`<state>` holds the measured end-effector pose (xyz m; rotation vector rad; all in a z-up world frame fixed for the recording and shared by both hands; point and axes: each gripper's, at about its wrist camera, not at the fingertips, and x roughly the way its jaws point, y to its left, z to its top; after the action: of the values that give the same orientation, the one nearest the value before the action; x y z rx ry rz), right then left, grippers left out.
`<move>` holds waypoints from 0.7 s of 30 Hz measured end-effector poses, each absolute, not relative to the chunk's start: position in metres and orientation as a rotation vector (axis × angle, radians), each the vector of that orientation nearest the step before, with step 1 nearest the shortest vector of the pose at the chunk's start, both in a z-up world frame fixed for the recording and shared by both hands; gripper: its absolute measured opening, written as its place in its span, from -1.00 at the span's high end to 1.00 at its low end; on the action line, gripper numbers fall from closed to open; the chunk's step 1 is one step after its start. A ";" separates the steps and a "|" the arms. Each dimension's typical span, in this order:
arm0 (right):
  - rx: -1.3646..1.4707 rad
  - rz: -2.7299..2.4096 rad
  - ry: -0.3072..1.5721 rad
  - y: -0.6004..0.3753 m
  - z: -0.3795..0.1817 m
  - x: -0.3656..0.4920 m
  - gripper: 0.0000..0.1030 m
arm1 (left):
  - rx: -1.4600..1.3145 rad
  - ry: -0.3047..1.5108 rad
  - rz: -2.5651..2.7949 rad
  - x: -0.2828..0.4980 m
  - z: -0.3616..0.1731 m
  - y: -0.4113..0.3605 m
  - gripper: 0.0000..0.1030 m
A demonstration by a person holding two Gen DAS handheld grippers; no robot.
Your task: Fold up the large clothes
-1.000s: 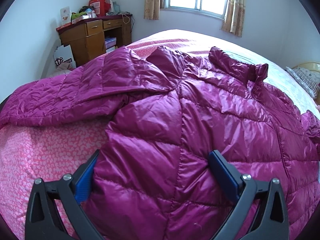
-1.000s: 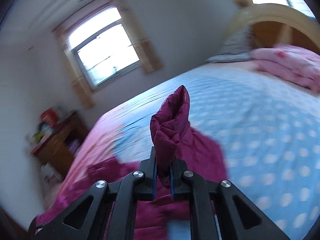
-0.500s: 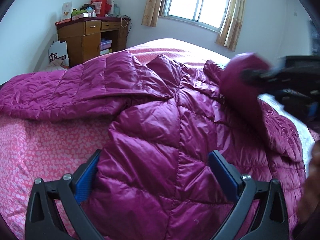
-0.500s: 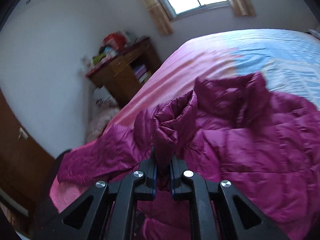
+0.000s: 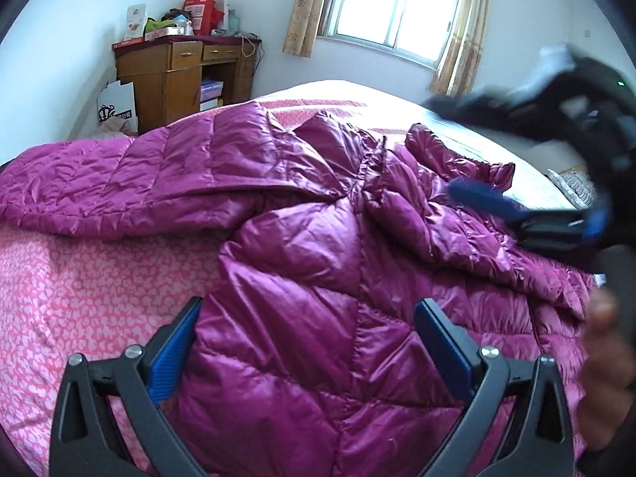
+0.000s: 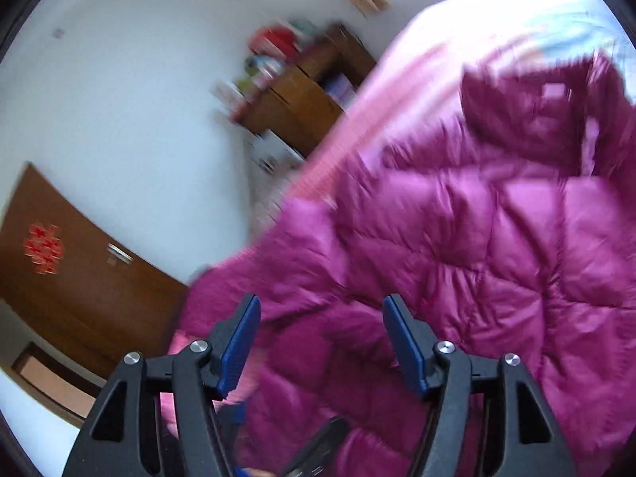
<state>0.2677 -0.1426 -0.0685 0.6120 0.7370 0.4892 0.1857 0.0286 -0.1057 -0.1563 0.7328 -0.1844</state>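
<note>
A magenta quilted puffer jacket (image 5: 318, 270) lies spread on the pink patterned bed (image 5: 79, 298). My left gripper (image 5: 308, 342) sits low over the jacket's near edge, its jaws wide and puffy fabric bulging between the blue pads. One sleeve (image 5: 433, 198) lies folded across the jacket's body from the right. My right gripper (image 5: 465, 151), blurred, hovers just above that sleeve. In the right wrist view the right gripper (image 6: 322, 338) has its jaws opening, with nothing pressed between the pads and the jacket (image 6: 477, 258) lying below them. The other sleeve (image 5: 119, 183) stretches out to the left.
A wooden desk (image 5: 179, 75) piled with boxes stands by the wall beyond the bed's left side, under a curtained window (image 5: 393, 8). A brown door (image 6: 79, 278) is to the left. A person's hand (image 5: 604, 357) holds the right gripper's handle. A pillow (image 5: 576, 187) lies far right.
The right gripper swung the pinched sleeve from the right across the jacket's body, lowered it and let go, its jaws parting. The left gripper stayed put.
</note>
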 end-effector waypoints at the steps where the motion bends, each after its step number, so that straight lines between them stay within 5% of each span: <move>1: 0.593 0.465 0.709 -0.147 -0.061 0.262 -0.22 | -0.156 0.733 -0.185 0.185 -0.106 0.029 -1.00; 4: 0.512 0.344 0.654 -0.179 -0.038 0.235 0.21 | -0.147 0.736 -0.180 0.186 -0.106 0.027 -1.00; 12: 0.429 -0.137 0.700 -0.287 -0.071 0.190 0.21 | -0.116 0.750 -0.160 0.189 -0.105 0.020 -1.00; 21: 0.343 -0.117 0.767 -0.271 -0.117 0.205 0.19 | -0.018 0.836 -0.120 0.198 -0.099 0.005 -1.00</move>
<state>0.2050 -0.2708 -0.1166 0.3433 0.7675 -0.1170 0.1978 0.0048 -0.0992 -0.0183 0.8363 -0.1196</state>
